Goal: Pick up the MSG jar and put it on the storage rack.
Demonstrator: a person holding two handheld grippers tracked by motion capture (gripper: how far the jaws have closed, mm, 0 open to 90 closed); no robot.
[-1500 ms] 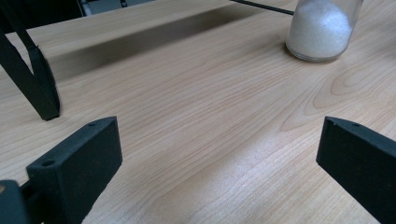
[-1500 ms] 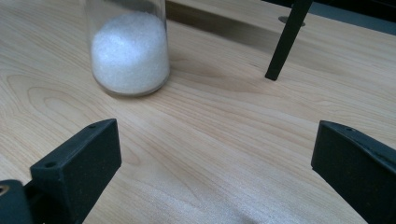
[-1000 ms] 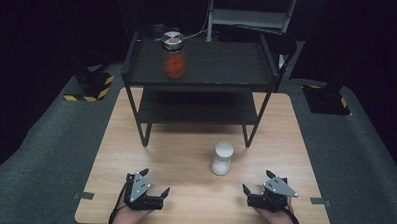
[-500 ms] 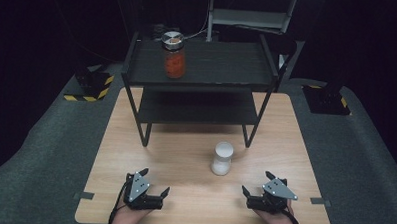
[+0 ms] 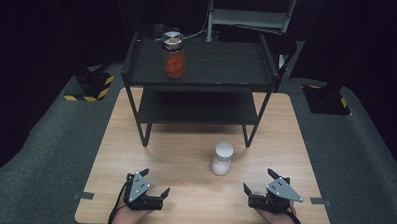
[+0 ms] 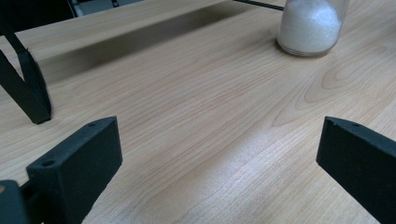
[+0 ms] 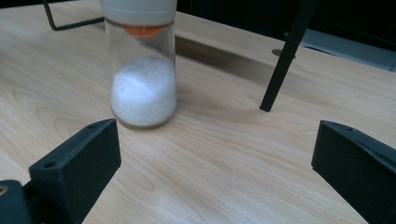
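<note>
On the wooden table (image 5: 185, 156) a clear jar (image 5: 222, 158) with a white lid and white grains in its lower part stands upright, a little right of centre and just in front of the black rack (image 5: 203, 67). The left gripper (image 5: 153, 184) rests on the table's near edge at about 7 o'clock from the table's middle, a hand (image 5: 128, 217) behind it; its jaws stand wide apart with nothing between them. In the left gripper view the jar (image 6: 312, 25) sits at about 1 o'clock, well apart from the jaws, with bare wood in between and a rack leg (image 6: 25, 84) at 10 o'clock. The right gripper (image 5: 259, 181) rests at about 5 o'clock on the table, likewise spread wide and holding nothing. In the right gripper view the jar (image 7: 141, 70) stands near, at about 11 o'clock, above the left jaw and not touching it; an orange insert shows under its lid, and another rack leg (image 7: 287, 56) rises at 1 o'clock. The jar lies between the two grippers in the high view, closer to the right one. On the rack's top shelf, toward its left, a second jar (image 5: 174, 55) with red contents stands upright, well apart from both grippers.
</note>
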